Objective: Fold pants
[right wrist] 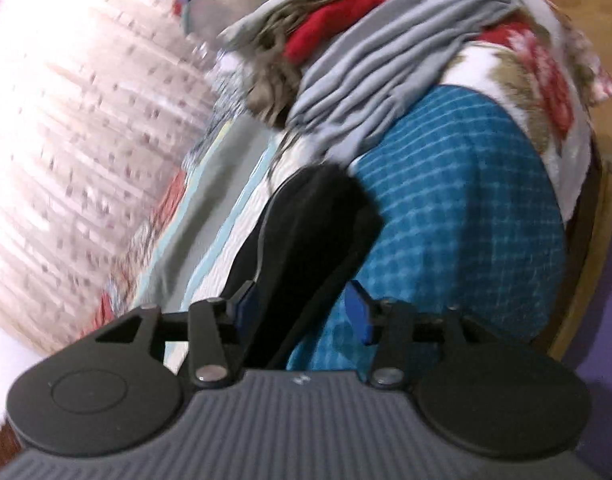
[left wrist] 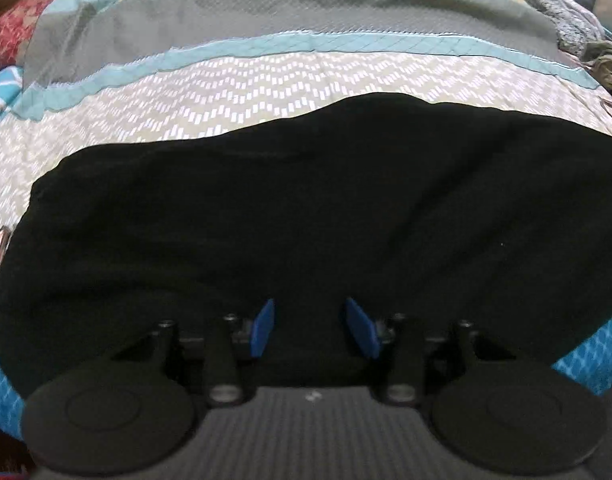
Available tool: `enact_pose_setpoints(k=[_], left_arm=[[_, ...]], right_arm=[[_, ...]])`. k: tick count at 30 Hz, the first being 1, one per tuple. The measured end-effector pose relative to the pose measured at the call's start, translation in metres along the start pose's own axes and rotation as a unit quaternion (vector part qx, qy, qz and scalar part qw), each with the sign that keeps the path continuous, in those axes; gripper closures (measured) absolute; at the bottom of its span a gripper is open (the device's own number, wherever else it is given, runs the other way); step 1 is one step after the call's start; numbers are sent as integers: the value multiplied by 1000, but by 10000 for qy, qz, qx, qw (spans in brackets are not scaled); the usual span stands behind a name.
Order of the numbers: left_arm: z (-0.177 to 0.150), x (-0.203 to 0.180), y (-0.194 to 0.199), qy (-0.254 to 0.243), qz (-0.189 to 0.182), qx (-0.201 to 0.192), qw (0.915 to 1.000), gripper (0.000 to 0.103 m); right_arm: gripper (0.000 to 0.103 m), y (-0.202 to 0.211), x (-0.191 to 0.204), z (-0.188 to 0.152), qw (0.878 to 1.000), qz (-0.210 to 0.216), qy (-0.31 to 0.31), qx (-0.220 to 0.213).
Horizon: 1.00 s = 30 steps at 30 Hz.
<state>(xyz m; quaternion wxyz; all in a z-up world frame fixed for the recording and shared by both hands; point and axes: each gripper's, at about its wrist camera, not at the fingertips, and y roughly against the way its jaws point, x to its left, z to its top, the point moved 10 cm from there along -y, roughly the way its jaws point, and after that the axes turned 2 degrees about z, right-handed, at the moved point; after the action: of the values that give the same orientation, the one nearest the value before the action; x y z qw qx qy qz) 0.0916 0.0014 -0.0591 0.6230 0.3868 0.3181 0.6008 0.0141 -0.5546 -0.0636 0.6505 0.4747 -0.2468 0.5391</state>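
1. The left claw (left wrist: 310, 326) hung over the near part of the black, soft-knit pants (left wrist: 306, 208), its blue pads parted with nothing pinched; dark cloth lay under and between them, but whether the pads touched it could not be told.
2. The pants lay spread in a broad, fairly flat slab on the patchwork quilt (left wrist: 233, 92) of the bed, with the quilt's chevron band beyond the far edge and turquoise print at the near corners.
3. In the blurred right wrist view, the right claw (right wrist: 303, 314) stood spread. A narrow run of the black pants (right wrist: 306, 232) passed between its pads. The left pad looked close against the cloth and the right pad stood clear, so nothing was gripped.
4. To the right of that strip lay the quilt's turquoise checked patch (right wrist: 458, 208). Beyond it sat a heap of rumpled grey cloth (right wrist: 386, 68) and a red garment (right wrist: 338, 16).
5. Judged from this, a fold had been laid and both claws were letting go. To do it well, the claws should lift clear without dragging the top layer, then take matching corners so the next fold lands square.
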Motion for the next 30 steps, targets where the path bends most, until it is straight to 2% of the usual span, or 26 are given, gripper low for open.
enact_pose_setpoints(k=[5, 10, 13, 16, 19, 20, 22, 23, 24, 25, 28, 30], left_arm=[[4, 5, 11, 159, 62, 60, 9998, 62], [14, -1, 23, 450, -257, -26, 9987, 61], [20, -14, 25, 364, -377, -115, 9986, 60], [17, -27, 18, 232, -475, 0, 9986, 60], [3, -32, 7, 93, -354, 240, 9990, 60], [-1, -32, 2, 80, -309, 288, 9991, 59], [-3, -33, 2, 12, -257, 204, 9995, 58], [-6, -32, 5, -14, -239, 192, 9995, 58], [-6, -31, 5, -13, -242, 191, 9995, 58], [-6, -30, 6, 22, -269, 203, 9994, 58], [-5, -28, 11, 183, -364, 228, 9989, 59], [4, -28, 13, 340, -502, 198, 9980, 60]], right_arm=[[47, -19, -15, 16, 9999, -43, -159, 10], [43, -20, -21, 24, 9977, 258, -615, -115], [42, -20, -20, 30, 9971, 297, -689, -136], [42, -26, -20, 35, 9975, 263, -650, -123], [44, -34, -19, 39, 9991, -27, -361, -199], [45, -38, -22, 39, 9991, -127, -357, -176], [45, -39, -28, 43, 9978, -61, -615, -239], [47, -40, -30, 45, 9969, -39, -741, -250], [55, -39, -31, 45, 9965, -62, -807, -223], [73, -40, -30, 46, 9969, -74, -771, -128], [76, -31, -4, 54, 9984, 276, -485, -110], [79, -23, 30, 55, 9989, 433, 104, -122]])
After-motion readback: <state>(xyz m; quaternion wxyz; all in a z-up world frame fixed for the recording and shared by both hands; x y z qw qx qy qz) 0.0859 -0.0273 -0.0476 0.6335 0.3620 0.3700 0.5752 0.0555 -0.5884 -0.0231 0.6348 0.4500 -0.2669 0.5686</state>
